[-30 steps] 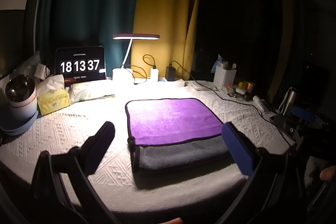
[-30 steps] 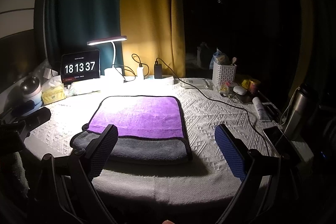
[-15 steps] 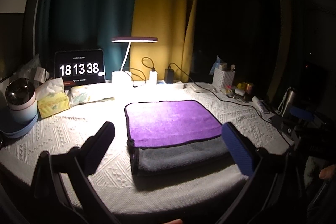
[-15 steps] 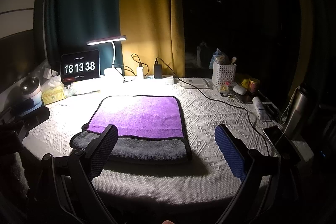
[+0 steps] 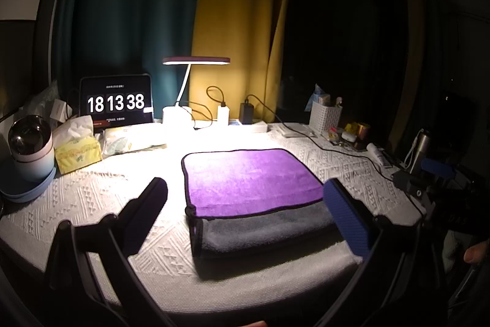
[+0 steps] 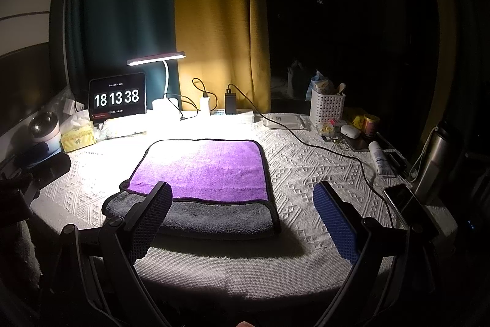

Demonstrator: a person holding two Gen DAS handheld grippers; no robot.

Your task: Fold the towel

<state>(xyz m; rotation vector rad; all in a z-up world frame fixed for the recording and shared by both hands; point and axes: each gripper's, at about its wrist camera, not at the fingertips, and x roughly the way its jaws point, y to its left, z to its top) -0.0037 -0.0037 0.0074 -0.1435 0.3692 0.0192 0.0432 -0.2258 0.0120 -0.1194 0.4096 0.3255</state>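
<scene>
- We note, far left on the surface (image 6: pixel 306 173), a round white device (image 5: pixel 29 146), a yellow tissue pack (image 5: pixel 78 149), then a tablet clock (image 6: pixel 117 98) reading 18 13 38.
- A lit desk lamp (image 6: pixel 156 58) stands behind the towel.
- The towel (image 6: pixel 202 170) lies folded at the surface's middle, purple layer on top, grey layer showing along the near edge.
- Left gripper (image 5: pixel 245 204): jaws wide apart, holding nothing, near the towel's front edge.
- Right gripper (image 6: pixel 242 207): jaws wide apart, empty.
- Right side: white basket (image 6: pixel 327 112), steel bottle (image 6: pixel 435 161).
</scene>
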